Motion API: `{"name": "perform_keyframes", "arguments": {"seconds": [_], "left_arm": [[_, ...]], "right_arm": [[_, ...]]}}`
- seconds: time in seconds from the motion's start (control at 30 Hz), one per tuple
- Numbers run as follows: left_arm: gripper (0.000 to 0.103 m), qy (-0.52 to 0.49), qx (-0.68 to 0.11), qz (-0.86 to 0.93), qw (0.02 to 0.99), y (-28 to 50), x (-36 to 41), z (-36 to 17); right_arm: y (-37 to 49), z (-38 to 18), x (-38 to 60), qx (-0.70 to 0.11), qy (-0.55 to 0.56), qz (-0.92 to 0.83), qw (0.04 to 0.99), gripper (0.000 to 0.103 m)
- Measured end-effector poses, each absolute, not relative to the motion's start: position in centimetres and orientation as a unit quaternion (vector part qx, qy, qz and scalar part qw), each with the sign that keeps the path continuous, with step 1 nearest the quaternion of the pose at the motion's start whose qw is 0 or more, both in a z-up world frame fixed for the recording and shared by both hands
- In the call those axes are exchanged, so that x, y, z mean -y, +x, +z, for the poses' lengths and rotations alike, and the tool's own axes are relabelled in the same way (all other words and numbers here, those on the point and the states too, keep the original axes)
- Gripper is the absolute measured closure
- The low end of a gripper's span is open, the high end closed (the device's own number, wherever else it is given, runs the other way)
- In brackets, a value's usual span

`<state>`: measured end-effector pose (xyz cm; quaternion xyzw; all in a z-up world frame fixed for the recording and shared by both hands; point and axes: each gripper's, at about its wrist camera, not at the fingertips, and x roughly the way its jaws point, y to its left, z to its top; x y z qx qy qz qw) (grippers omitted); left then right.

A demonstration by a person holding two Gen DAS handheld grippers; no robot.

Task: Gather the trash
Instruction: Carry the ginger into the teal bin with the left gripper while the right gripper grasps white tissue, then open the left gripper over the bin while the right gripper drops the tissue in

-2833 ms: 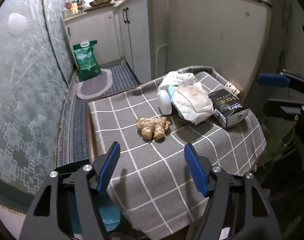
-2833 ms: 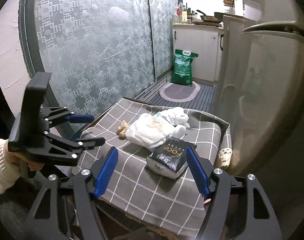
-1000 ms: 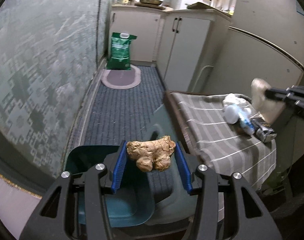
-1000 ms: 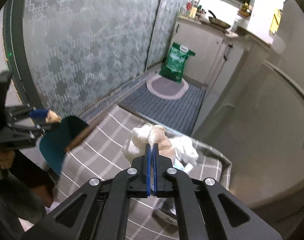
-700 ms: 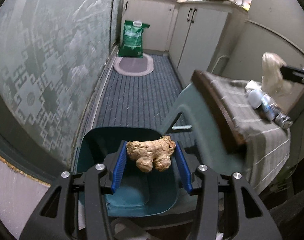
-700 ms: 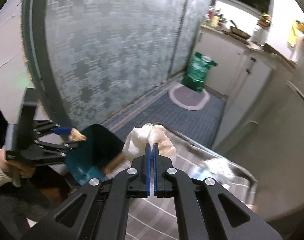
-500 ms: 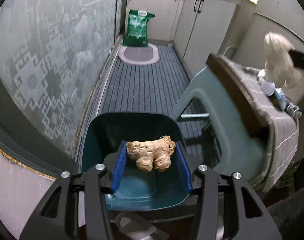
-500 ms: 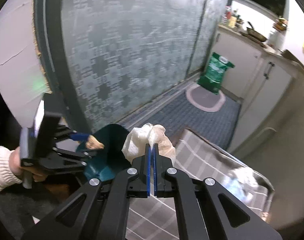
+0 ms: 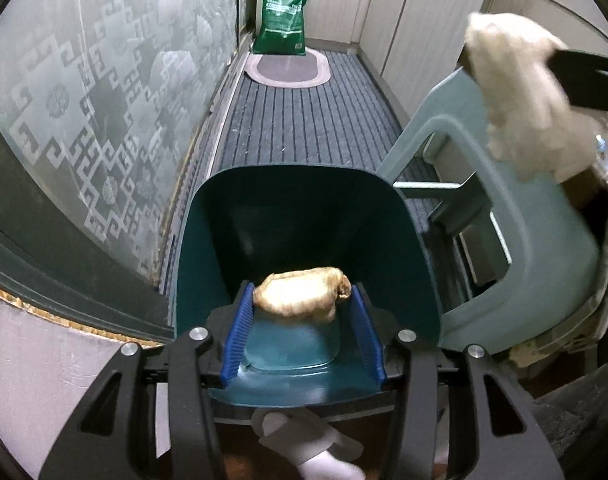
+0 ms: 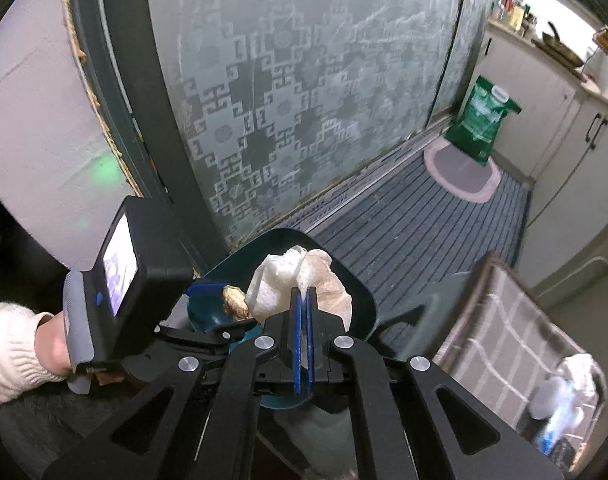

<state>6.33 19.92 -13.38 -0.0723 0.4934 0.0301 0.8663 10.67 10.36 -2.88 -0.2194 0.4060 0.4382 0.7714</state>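
Left gripper [image 9: 301, 320] pinches a ginger root [image 9: 299, 295] between its blue pads, directly above the open teal bin [image 9: 304, 188]. Right gripper [image 10: 302, 334], jaws closed on crumpled white paper [image 10: 299, 286], hangs over the same bin, with the checked tablecloth [image 10: 500, 332] off to its right.

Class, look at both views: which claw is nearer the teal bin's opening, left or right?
Left. The left claw holds the ginger root directly over the teal bin. The right claw, pinching the crumpled tissue, sits off to the bin's side.
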Motion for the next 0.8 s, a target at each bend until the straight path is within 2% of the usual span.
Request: {"name": "perform_keyframes", "arguments": {"seconds": [0.2,0.23,0.3,0.57,0.7,0.73,0.8], "left_arm": [[0.051,-0.063,-0.487,0.032,0.871,5.5,-20.4,-12.4],[0.053,-0.063,-0.483,0.033,0.873,5.3,-20.5,-12.1],[0.064,-0.064,-0.473,0.035,0.878,4.9,-20.8,-11.2],[0.079,-0.064,-0.419,0.054,0.904,2.6,-21.3,-6.7],[0.08,-0.061,-0.393,0.064,0.915,1.9,-21.2,-4.2],[0.08,-0.061,-0.385,0.065,0.919,1.7,-21.1,-3.5],[0.08,-0.065,-0.372,0.067,0.924,1.4,-21.0,-2.2]], "right_arm": [[11.2,-5.6,-11.9,-0.435,-0.223,0.429,0.76,0.101],[11.2,-5.8,-12.1,-0.436,-0.225,0.428,0.759,0.101],[11.1,-6.2,-12.5,-0.442,-0.225,0.428,0.755,0.101],[11.3,-7.9,-13.2,-0.457,-0.232,0.422,0.748,0.101],[11.3,-9.2,-13.4,-0.465,-0.236,0.422,0.742,0.1],[11.1,-9.6,-13.5,-0.465,-0.238,0.424,0.74,0.098],[10.9,-10.1,-13.6,-0.467,-0.243,0.424,0.737,0.089]]}}
